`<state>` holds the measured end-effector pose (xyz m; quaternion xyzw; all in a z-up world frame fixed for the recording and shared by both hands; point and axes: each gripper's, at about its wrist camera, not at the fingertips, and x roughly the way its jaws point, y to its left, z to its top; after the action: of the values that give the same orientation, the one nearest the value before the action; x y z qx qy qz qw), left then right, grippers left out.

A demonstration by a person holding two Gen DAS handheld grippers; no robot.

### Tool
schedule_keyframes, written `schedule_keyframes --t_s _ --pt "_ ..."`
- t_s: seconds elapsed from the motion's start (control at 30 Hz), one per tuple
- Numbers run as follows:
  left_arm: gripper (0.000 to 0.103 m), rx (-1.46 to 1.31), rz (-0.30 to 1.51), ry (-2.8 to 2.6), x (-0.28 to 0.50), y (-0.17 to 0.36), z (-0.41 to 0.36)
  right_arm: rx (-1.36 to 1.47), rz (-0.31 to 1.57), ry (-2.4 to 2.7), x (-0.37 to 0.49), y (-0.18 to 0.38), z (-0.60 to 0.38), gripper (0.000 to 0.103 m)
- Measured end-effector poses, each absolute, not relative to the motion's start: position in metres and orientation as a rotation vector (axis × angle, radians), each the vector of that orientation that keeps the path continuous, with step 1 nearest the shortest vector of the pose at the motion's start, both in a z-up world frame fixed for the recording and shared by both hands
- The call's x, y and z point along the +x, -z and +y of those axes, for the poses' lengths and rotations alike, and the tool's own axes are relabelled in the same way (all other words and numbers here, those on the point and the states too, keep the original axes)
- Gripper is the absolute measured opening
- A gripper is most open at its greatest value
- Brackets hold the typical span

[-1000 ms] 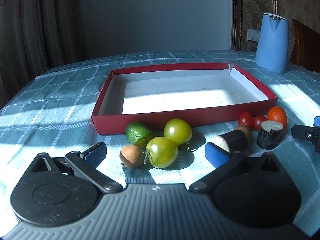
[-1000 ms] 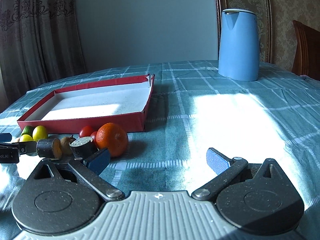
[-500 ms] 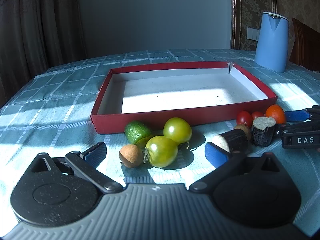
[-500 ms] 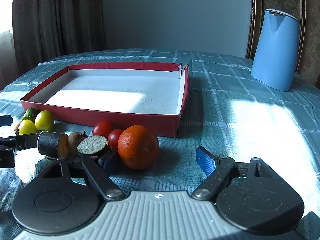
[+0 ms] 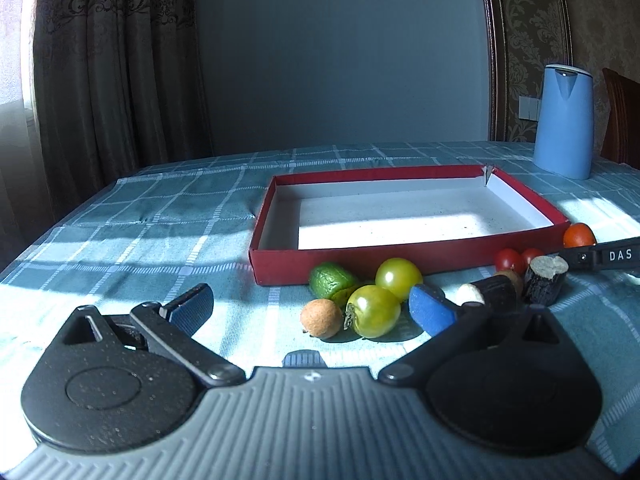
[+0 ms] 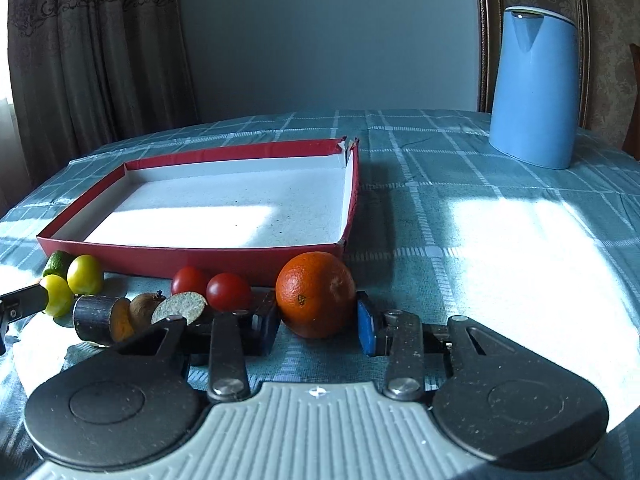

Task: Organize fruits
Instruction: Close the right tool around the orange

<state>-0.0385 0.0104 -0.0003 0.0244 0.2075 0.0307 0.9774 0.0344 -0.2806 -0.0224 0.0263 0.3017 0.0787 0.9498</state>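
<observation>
Right-wrist view: a table under a teal checked tablecloth (image 6: 500,240) carries all items. A blue kettle (image 6: 534,88) stands upright at the far right, well apart from the fruit. A shallow red box (image 6: 192,256) with a white floor lies flat at centre-left and holds nothing. The fruit lies in a row on the cloth along the box's near wall. The right gripper (image 6: 318,322) straddles the orange (image 6: 316,294); its jaws are closing, the blue right pad sits at the orange's side and the left pad appears just beside its other side, so a firm grip cannot be confirmed. Two red tomatoes (image 6: 210,286) lie just left of the orange, then two dark cut pieces (image 6: 94,318) with a brown fruit between them. Left-wrist view: the left gripper (image 5: 312,310) stands wide apart, holding nothing, near two green tomatoes (image 5: 386,296), a green fruit (image 5: 330,282) and a small tan ball (image 5: 321,318).
</observation>
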Motion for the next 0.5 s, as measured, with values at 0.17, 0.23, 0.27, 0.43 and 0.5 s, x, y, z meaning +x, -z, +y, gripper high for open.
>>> schedule_keyframes --t_s 0.17,0.23,0.27,0.43,0.5 --pt "0.103 0.042 0.477 -0.095 -0.034 0.0 0.016 0.04 0.616 -0.172 0.033 0.022 -0.279 0.038" --pt "0.103 0.057 0.541 -0.091 -0.025 0.003 0.014 0.039 0.618 -0.173 0.033 0.022 -0.279 0.038" --pt "0.103 0.065 0.562 -0.089 -0.022 0.004 0.013 0.04 0.622 -0.174 0.033 0.022 -0.28 0.038" --pt "0.103 0.082 0.521 -0.039 -0.03 0.003 0.009 0.035 0.625 -0.172 0.033 0.022 -0.279 0.038" --pt "0.102 0.115 0.506 -0.036 -0.031 0.003 0.004 0.035 0.626 -0.172 0.034 0.022 -0.279 0.038"
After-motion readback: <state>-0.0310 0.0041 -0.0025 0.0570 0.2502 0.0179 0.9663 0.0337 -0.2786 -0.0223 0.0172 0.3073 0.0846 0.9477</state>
